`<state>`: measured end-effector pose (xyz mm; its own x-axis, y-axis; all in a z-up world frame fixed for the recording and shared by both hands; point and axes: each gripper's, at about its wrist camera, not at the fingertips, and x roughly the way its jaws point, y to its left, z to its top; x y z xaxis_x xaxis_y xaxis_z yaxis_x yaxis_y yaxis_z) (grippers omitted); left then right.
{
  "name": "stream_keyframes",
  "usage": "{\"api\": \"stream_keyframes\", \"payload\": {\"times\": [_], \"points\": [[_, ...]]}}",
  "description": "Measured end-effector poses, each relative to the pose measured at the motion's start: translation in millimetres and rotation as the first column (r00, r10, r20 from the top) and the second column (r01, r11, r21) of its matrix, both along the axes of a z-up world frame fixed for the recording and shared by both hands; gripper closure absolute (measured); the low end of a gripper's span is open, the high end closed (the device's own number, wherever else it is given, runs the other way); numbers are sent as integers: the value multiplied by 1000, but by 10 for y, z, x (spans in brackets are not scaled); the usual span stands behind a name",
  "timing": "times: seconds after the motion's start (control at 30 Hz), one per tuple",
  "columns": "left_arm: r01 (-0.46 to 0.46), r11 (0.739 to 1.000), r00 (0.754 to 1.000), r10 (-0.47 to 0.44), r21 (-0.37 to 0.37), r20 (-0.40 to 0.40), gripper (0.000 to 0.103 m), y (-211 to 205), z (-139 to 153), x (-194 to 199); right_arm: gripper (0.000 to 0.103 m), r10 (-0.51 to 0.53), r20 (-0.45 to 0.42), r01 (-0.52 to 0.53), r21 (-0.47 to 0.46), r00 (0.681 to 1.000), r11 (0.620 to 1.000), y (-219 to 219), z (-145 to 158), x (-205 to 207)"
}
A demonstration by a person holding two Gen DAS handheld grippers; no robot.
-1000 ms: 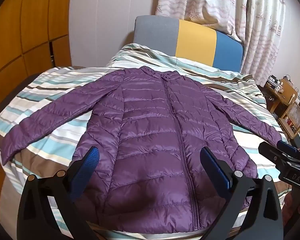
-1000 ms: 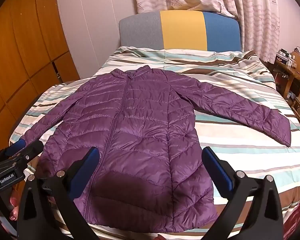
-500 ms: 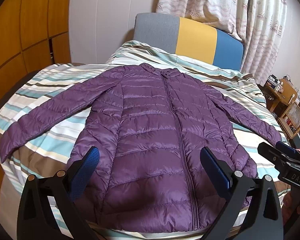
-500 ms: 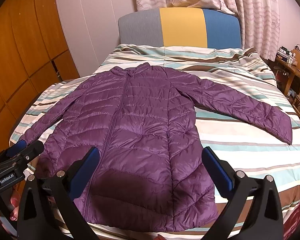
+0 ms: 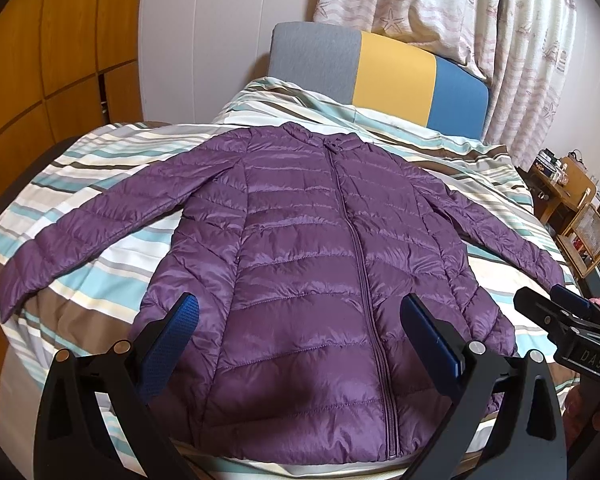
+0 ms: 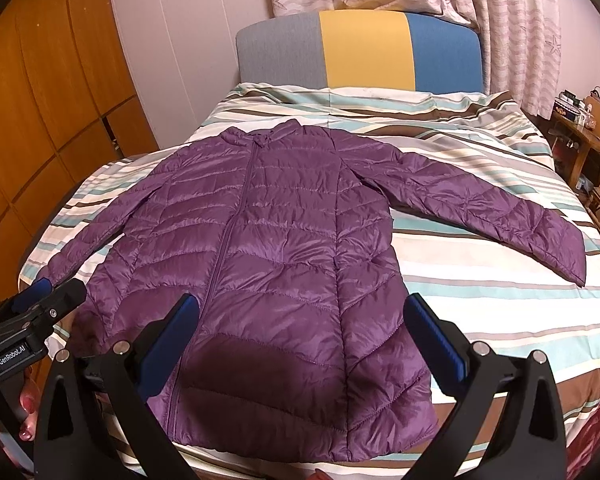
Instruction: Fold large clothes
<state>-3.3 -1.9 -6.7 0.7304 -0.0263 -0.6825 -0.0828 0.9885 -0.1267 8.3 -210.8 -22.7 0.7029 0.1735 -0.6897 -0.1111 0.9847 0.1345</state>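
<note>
Both grippers, left [image 5: 300, 328] and right [image 6: 300, 328], hover jaws apart above seemingly untouched jacket [image 5: 320, 248].

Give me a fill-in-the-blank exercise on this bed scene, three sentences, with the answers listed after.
1. The purple jacket lies flat on the striped bed cover with its front zipper fully ____.
2. Both sleeves are spread out to the sides, so the jacket is not yet ____.
3. The left gripper and the right gripper both have their jaws ____ and hold nothing.

Missing words: closed; folded; open
</note>
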Motion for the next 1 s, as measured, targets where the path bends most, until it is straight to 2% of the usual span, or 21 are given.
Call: {"api": "stream_keyframes", "payload": {"times": [1.0], "points": [[-9, 1000, 999, 9, -16, -33, 3, 0, -39, 60, 2, 12, -29, -12, 0, 1000, 1000, -13, -62, 23]]}}
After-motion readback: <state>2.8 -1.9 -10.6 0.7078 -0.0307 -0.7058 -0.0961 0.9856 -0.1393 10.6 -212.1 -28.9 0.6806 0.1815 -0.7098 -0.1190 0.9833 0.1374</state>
